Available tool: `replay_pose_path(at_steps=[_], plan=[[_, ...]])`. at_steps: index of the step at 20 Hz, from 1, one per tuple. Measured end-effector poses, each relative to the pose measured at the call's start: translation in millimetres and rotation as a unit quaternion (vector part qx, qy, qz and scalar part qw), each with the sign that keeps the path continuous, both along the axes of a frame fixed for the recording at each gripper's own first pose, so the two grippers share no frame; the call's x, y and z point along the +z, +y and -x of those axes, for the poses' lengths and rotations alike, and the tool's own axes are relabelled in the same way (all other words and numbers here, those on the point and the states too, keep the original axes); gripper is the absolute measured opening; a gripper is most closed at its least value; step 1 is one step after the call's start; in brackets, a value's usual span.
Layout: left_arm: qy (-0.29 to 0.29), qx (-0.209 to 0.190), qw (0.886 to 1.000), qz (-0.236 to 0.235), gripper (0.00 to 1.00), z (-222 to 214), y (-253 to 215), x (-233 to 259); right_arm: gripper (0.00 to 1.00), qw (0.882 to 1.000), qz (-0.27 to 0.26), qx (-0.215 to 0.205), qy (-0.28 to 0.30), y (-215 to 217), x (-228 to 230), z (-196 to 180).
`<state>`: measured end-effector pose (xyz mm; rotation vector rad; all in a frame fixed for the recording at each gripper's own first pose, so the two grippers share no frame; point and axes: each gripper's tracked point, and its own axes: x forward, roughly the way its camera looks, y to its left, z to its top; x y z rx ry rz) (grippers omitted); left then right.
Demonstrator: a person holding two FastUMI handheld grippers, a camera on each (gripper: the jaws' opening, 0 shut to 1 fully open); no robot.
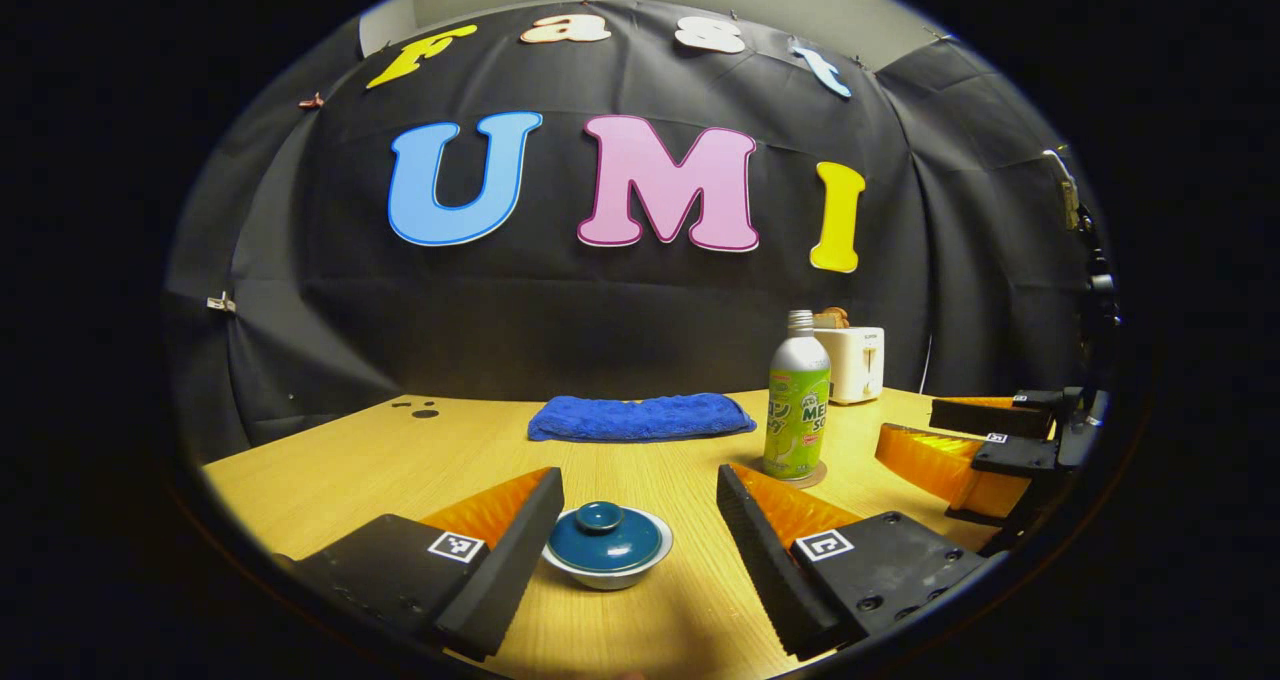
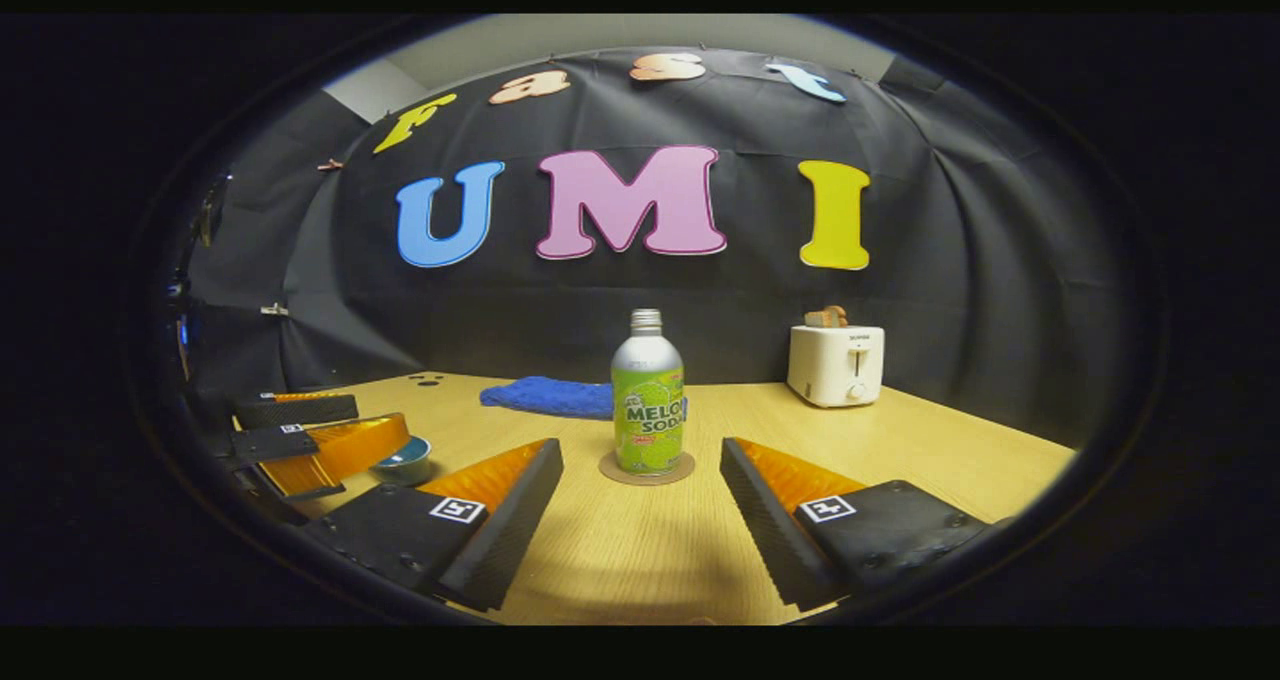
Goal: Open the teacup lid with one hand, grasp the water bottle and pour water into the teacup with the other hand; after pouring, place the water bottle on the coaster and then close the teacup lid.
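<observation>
A white teacup (image 1: 607,570) with a dark blue knobbed lid (image 1: 604,538) on it sits on the wooden table, straight ahead of my left gripper (image 1: 640,505), which is open and a short way back from it. A green water bottle (image 2: 648,402) stands upright on a round brown coaster (image 2: 646,470), centred ahead of my open right gripper (image 2: 640,480), apart from it. In the left gripper view the bottle (image 1: 797,400) stands right of the cup, with the right gripper (image 1: 965,440) further right. In the right gripper view the teacup (image 2: 405,460) peeks out behind the left gripper (image 2: 310,440).
A folded blue towel (image 1: 640,418) lies at the back of the table (image 1: 400,460). A white toaster (image 2: 836,363) with bread in it stands at the back right by the black cloth wall. A few dark spots (image 1: 418,407) mark the table's far left.
</observation>
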<state>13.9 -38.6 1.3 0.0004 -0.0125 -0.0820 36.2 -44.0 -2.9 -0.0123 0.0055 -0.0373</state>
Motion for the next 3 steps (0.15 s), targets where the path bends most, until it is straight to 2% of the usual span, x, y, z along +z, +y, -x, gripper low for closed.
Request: replay_pose_path(at_steps=[3], plan=[[0.000,0.002,1.000,0.000,0.98,0.3,0.5,-0.2,0.98,1.000,0.000,0.004,0.000,1.8,-0.1,0.5]])
